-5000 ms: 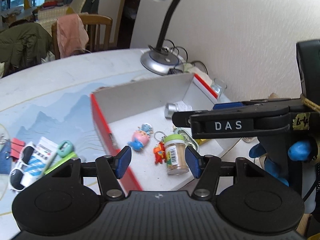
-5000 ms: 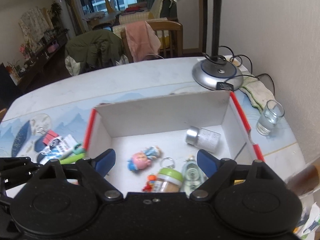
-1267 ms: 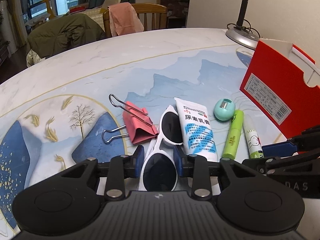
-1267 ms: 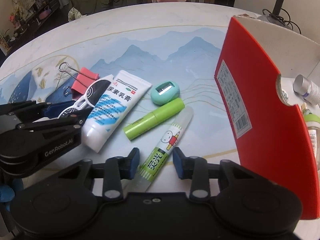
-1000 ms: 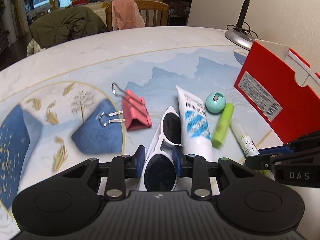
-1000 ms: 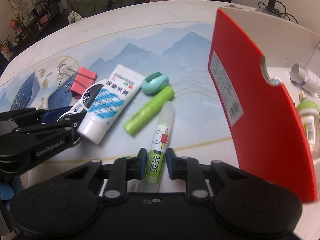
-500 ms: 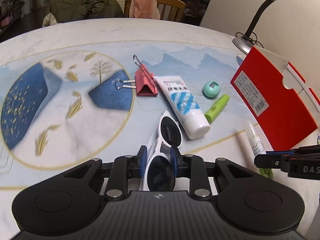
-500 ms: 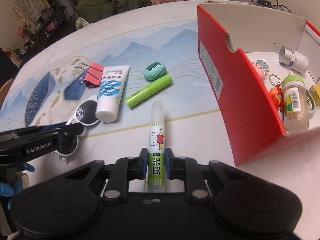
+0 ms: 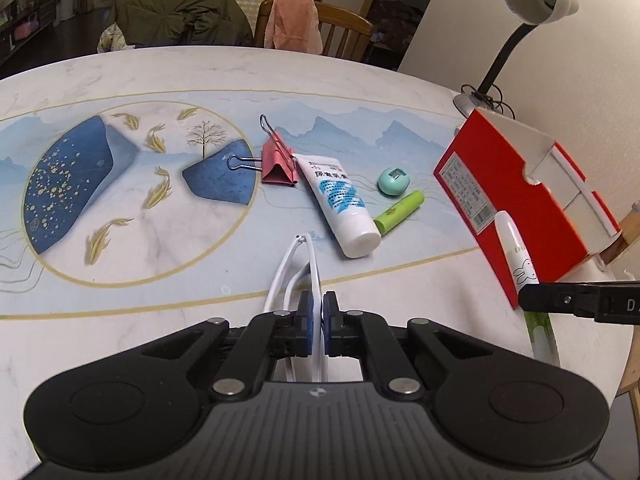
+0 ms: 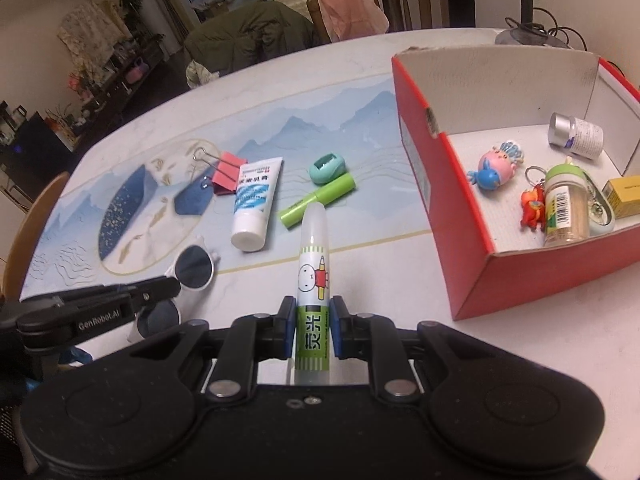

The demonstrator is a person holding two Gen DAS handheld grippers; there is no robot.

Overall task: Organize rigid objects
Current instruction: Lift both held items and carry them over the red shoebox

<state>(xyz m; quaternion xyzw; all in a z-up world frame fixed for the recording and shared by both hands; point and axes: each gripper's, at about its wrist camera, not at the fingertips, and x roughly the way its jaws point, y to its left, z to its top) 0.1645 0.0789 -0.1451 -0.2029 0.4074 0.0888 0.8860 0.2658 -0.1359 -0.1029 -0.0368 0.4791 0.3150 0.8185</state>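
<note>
Left hand-held gripper (image 9: 315, 322), jaws just closed, pinches the sunglasses (image 9: 304, 268); right hand-held gripper (image 10: 312, 328) clamps the marker (image 10: 313, 280), left of the box (image 10: 472, 280).

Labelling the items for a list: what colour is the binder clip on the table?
The binder clip is pink-red with silver wire handles; clearest in the left wrist view.

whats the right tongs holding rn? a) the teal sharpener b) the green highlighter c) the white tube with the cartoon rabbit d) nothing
c: in the right wrist view the right tongs are shut on the white rabbit tube, while the green highlighter and teal sharpener lie on the table.
</note>
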